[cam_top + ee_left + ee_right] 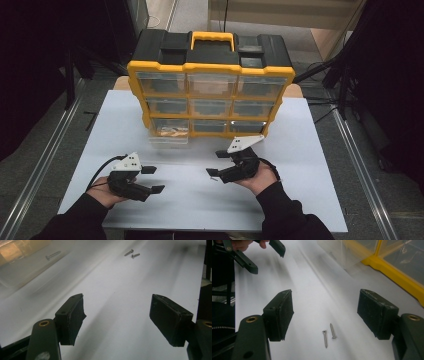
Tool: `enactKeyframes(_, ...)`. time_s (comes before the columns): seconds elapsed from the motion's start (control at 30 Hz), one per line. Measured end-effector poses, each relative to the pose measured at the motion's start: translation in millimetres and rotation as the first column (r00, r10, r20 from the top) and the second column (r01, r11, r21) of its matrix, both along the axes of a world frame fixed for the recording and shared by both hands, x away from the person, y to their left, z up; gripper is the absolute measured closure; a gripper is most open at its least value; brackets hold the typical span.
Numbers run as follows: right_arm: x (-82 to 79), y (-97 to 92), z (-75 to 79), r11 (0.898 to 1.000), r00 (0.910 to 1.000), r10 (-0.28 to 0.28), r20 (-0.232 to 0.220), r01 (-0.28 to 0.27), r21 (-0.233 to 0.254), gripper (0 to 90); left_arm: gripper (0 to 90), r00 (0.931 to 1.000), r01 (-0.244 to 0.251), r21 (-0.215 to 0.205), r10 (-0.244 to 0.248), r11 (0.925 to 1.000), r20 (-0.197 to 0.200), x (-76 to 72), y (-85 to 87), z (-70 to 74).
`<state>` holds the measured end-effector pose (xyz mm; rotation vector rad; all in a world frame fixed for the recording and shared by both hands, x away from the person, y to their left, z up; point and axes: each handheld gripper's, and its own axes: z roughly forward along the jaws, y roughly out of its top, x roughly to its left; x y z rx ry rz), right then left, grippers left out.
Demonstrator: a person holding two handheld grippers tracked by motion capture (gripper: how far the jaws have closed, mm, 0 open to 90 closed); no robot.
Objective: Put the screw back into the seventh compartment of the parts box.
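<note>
- Two small screws (329,335) lie side by side on the white table (310,165), just ahead of the right gripper (325,312), between its wide-apart, empty jaws.
- Their long axes run roughly along the gripper's reach.
- The left gripper (117,317), jaws also apart and empty, sits farther from them.

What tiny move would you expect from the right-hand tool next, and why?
Probably a short dip straight down: the right tool is open, with two loose screws lying on the white table just below its jaws, not yet touched.
</note>
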<state>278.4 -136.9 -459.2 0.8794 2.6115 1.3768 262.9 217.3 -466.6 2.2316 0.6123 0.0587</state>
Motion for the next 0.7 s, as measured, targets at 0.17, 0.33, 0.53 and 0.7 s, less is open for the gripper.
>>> enactKeyframes(0.17, -2.8, -0.9, -5.4, 1.0, 1.0, -0.004, 0.004, 0.004, -0.006, 30.8, 27.7, 1.0, 0.002, 0.002, -0.002, 1.0, 0.001, 0.0, -0.3, -0.1)
enactKeyframes(0.33, -6.3, 1.0, -12.7, 1.0, 1.0, -0.008, -0.006, 0.008, -0.017, 31.0, 27.7, 1.0, 0.003, 0.002, -0.003, 1.0, 0.001, -0.1, -0.3, -0.1)
enactKeyframes(0.53, -10.4, 4.1, -19.1, 1.0, 0.9997, -0.001, -0.023, 0.0, -0.031, 31.1, 27.7, 1.0, 0.003, 0.0, -0.003, 1.0, 0.003, -0.1, -0.1, 0.0)
enactKeyframes(0.7, -11.5, 4.0, -23.7, 0.999, 0.9998, -0.001, -0.018, 0.001, -0.042, 31.5, 27.6, 1.0, 0.004, 0.001, -0.004, 1.0, 0.004, -0.2, -0.1, 0.2)
